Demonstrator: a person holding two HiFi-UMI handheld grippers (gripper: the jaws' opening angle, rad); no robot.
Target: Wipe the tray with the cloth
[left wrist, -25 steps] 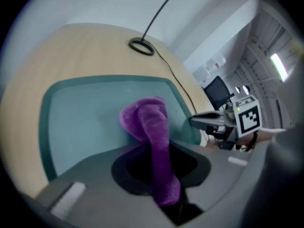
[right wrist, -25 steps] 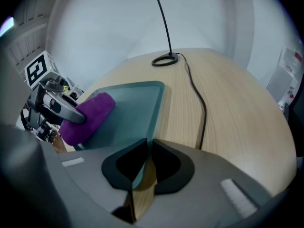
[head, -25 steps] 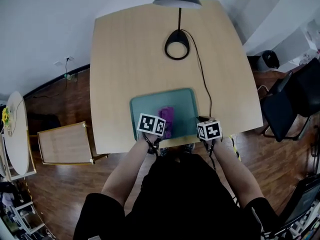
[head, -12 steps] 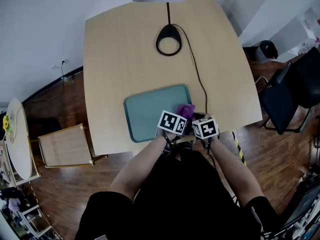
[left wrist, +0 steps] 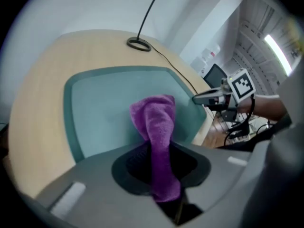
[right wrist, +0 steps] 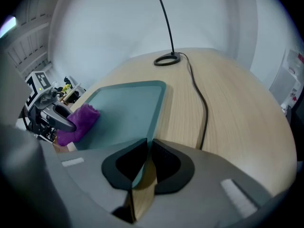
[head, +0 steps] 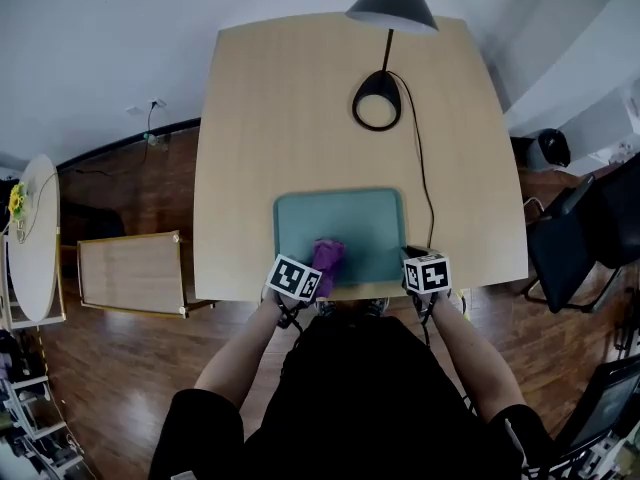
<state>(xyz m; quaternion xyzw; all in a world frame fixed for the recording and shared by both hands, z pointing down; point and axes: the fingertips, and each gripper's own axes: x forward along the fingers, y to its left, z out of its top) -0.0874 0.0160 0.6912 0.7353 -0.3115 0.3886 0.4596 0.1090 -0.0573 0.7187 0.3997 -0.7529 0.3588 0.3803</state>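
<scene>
Cloth (left wrist: 153,120): seemingly soft, light; left hand-held gripper (left wrist: 159,170) clenched on its bunched end. Right hand-held gripper (right wrist: 146,160) pinches tray (right wrist: 123,108) rim.

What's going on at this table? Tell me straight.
A person is wiping a teal tray on the wooden table with two handheld grippers. The left gripper is shut on a purple cloth, which rests on the tray's near part. The right gripper pinches the tray's near right edge, steadying it.

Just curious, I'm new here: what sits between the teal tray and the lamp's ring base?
Only bare table between tray and lamp base, per the head view; the cord runs alongside.
</scene>
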